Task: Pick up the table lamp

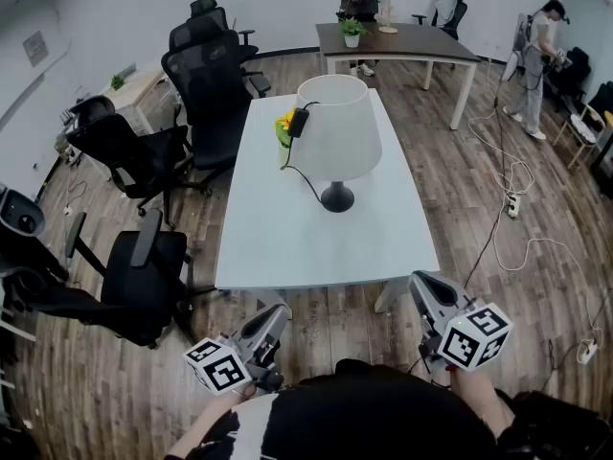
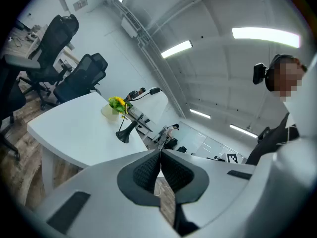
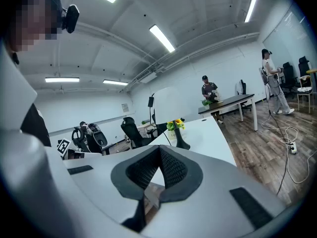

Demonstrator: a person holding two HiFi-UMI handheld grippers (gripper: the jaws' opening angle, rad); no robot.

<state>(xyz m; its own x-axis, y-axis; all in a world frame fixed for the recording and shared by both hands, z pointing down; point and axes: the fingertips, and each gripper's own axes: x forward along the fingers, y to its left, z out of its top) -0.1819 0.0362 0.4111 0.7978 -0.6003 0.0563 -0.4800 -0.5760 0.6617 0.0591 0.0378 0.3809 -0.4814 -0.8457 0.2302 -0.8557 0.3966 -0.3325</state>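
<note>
Left claw [image 1: 276, 312] and right claw [image 1: 420, 282] — both clenched, empty — hover off the tabletop's [image 1: 287, 242] near edge. Beside the lamp [image 1: 337, 132], a pot [image 2: 107, 112] holds yellow flowers [image 2: 117, 102].

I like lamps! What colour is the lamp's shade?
The shade is white; the head view shows it best.

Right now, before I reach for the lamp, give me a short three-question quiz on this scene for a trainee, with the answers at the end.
1. True or false: the left gripper is closed on the table lamp.
2. Multiple choice: what stands beside the lamp on the white table? A) yellow flowers B) a laptop C) a mug
3. Fill in: the right gripper has its jaws ____, with nothing between them.

Key: 1 false, it is short of the table and empty; 2 A; 3 shut.
</note>
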